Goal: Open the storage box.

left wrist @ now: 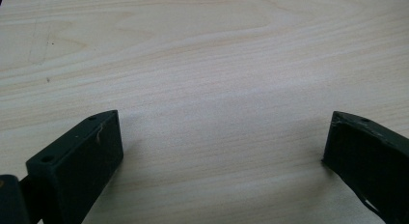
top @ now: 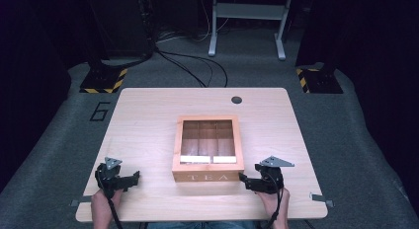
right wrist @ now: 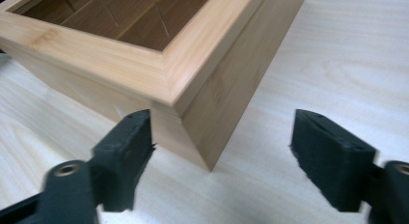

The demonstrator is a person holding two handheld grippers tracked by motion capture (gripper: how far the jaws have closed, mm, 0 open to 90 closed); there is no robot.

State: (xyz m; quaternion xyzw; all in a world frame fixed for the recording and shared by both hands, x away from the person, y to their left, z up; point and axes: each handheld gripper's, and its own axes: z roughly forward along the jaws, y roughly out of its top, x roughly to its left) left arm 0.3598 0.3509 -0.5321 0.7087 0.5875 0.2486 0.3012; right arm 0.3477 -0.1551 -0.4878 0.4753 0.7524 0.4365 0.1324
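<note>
So, going left to right: the left gripper (top: 134,177) sits on the table (top: 148,115) well to the left of the tea box (top: 208,149), jaws spread wide with only bare wood grain between them in the left gripper view. It isn't touching anything, so it reads as waiting for its turn.

The tea box stands in the middle of the table, lid with the clear window closed, "TEA" on the front face toward the person, and a couple of pale packets visible through the window near the front.

The right gripper (top: 243,178) is the busy one. Its jaws are also spread, and in the right gripper view the box's near right corner (right wrist: 193,113) pokes right between them, one jaw just beside the front face, the other well off to the side.

Best guess is the lid is about to be opened. Doing that well probably means catching the lid edge, not the box body, while the left gripper steadies the box so it doesn't slide.
</note>
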